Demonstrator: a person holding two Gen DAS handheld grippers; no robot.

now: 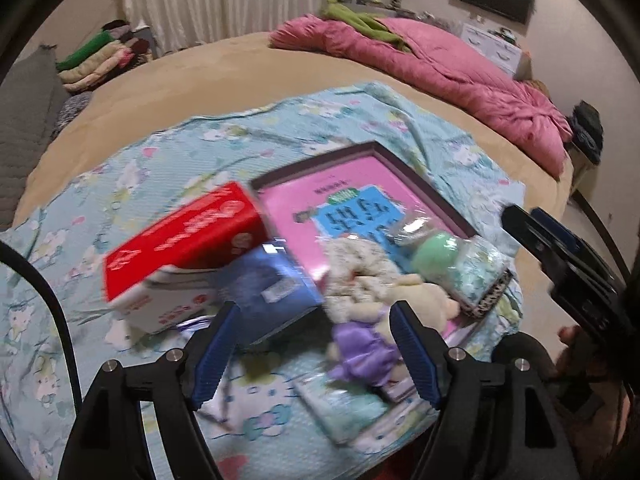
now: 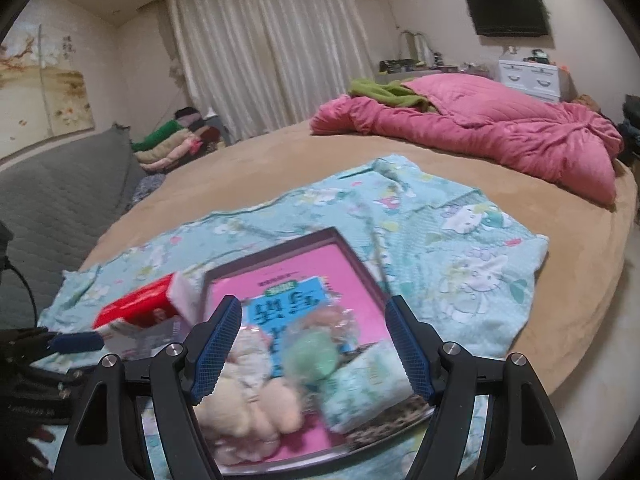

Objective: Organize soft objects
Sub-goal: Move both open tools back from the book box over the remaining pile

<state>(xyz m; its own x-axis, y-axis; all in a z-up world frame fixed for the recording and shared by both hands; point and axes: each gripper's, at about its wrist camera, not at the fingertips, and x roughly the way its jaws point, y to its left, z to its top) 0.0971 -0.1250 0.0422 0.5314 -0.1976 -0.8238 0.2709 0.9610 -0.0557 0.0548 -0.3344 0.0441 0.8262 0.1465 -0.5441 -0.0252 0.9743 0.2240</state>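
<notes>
We see a pink tray [image 2: 320, 264] on the blue printed blanket [image 2: 460, 248] near the bed's [image 2: 580, 280] front edge, holding a cream plush toy [image 2: 256, 396], a green ball [image 2: 316, 354] and a folded cloth [image 2: 368, 384]. A red box [image 1: 184, 240] lies tilted at the tray's left edge. Both the left gripper [image 1: 310, 344] and the right gripper [image 2: 312, 348] have their jaws spread, gripping nothing.

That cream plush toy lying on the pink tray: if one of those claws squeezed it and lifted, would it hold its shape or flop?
The cream plush toy would probably squash and droop: it looks stuffed and lumpy. It is likely light for its bulk. Its fuzzy surface should grip the ribbed pads rather than slip, and it seems unlikely to roll off the pink tray.
</notes>
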